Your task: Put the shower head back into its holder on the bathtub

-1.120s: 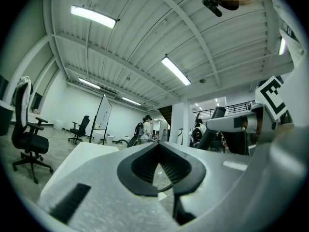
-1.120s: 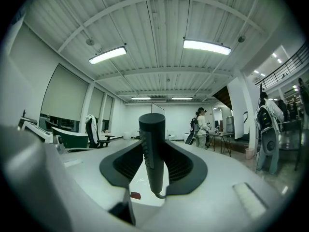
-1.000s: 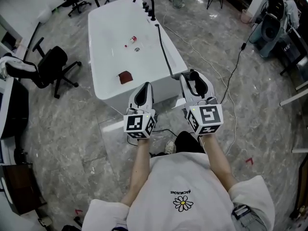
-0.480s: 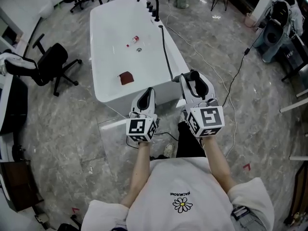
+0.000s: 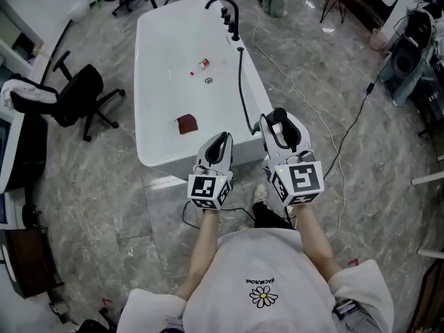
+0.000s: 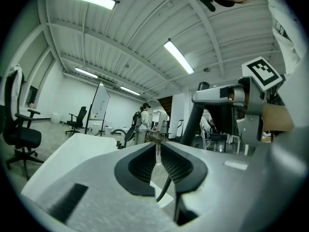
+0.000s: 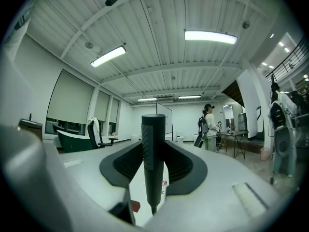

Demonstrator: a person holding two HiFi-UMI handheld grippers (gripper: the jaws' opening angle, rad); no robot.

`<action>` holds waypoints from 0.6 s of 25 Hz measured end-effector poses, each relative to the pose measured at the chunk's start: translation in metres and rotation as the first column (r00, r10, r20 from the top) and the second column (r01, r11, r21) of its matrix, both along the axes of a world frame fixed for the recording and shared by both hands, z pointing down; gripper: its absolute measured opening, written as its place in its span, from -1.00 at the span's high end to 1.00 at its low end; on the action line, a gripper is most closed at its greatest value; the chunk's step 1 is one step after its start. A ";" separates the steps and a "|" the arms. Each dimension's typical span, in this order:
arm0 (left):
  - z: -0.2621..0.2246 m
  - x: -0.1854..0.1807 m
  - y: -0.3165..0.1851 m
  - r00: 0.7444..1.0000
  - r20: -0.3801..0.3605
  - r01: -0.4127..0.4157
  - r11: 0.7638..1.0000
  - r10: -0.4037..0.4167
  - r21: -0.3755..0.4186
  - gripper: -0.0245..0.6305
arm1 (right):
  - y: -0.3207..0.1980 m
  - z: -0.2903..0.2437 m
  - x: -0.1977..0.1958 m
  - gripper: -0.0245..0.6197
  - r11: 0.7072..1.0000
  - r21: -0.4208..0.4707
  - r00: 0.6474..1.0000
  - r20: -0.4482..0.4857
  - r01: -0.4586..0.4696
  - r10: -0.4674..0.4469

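Closing on the tub (image 5: pixel 156 68): within a second the person has stepped up to its near end, and both tongs, which stood short of the white rim, now hang level over it. The left tongs (image 5: pixel 220 141), shut a moment ago, are opening. Their pads are a slit apart with nothing between them, and in the left gripper view the hose (image 6: pixel 165 185) only passes beyond the gap. The right tongs (image 5: pixel 280 118) keep their clamp on the shower head (image 5: pixel 277 114), which has travelled with them. By the look of it this is the carry, with the docking yet to come. The black fittings (image 5: pixel 232 21) that likely include the holder stand well apart at the far end, and which of them is the holder cannot be told. The shower head itself is a slim, round, matt black stick, upright between the pads in the right gripper view. It has a ribbed patch on its side, and its lower end narrows into the hose that trails along the tub's right rim
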State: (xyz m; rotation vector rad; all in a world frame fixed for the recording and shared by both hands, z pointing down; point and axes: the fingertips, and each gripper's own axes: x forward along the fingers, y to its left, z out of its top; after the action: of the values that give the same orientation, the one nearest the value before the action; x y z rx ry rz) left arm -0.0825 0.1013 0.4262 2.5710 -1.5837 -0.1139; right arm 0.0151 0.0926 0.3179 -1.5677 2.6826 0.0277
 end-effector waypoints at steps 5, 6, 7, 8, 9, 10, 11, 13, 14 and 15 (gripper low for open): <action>-0.001 0.045 -0.069 0.998 -0.017 -0.055 0.998 0.055 0.002 0.67 | -0.068 -0.013 0.025 0.49 0.999 0.022 0.999 0.017 0.036 -0.037; 0.000 0.054 -0.082 0.998 -0.006 -0.059 0.998 0.059 -0.004 0.65 | -0.080 -0.015 0.031 0.49 0.999 0.022 0.999 0.022 0.040 -0.040; 0.000 0.061 -0.094 0.998 0.003 -0.061 0.998 0.061 -0.009 0.65 | -0.093 -0.016 0.037 0.49 0.999 0.021 0.999 0.028 0.043 -0.044; 0.001 0.068 -0.105 0.998 0.010 -0.062 0.998 0.062 -0.014 0.64 | -0.104 -0.018 0.042 0.49 0.999 0.020 0.998 0.034 0.047 -0.048; 0.002 0.074 -0.115 0.998 0.015 -0.062 0.998 0.062 -0.021 0.63 | -0.113 -0.019 0.045 0.49 0.998 0.019 0.998 0.039 0.053 -0.054; 0.004 0.080 -0.124 0.998 0.021 -0.062 0.998 0.063 -0.028 0.63 | -0.122 -0.020 0.049 0.49 0.998 0.019 0.997 0.042 0.060 -0.061; 0.007 0.085 -0.132 0.997 0.030 -0.065 0.997 0.066 -0.037 0.62 | -0.130 -0.022 0.051 0.49 0.998 0.020 0.997 0.044 0.066 -0.067; 0.015 0.094 -0.146 0.995 0.052 -0.076 0.995 0.079 -0.060 0.59 | -0.143 -0.027 0.055 0.49 0.997 0.027 0.996 0.055 0.073 -0.074; 0.022 0.097 -0.151 0.994 0.062 -0.083 0.994 0.087 -0.076 0.57 | -0.147 -0.030 0.057 0.49 0.997 0.032 0.995 0.062 0.076 -0.078; 0.029 0.100 -0.156 0.993 0.068 -0.089 0.992 0.095 -0.092 0.56 | -0.151 -0.033 0.058 0.49 0.996 0.038 0.994 0.068 0.080 -0.082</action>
State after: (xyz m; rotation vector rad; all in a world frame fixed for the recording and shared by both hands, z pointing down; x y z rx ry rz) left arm 0.0180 -0.0545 0.4548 2.6010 -1.4542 0.0578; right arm 0.0728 -0.0587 0.2846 -1.4212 2.6738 0.0179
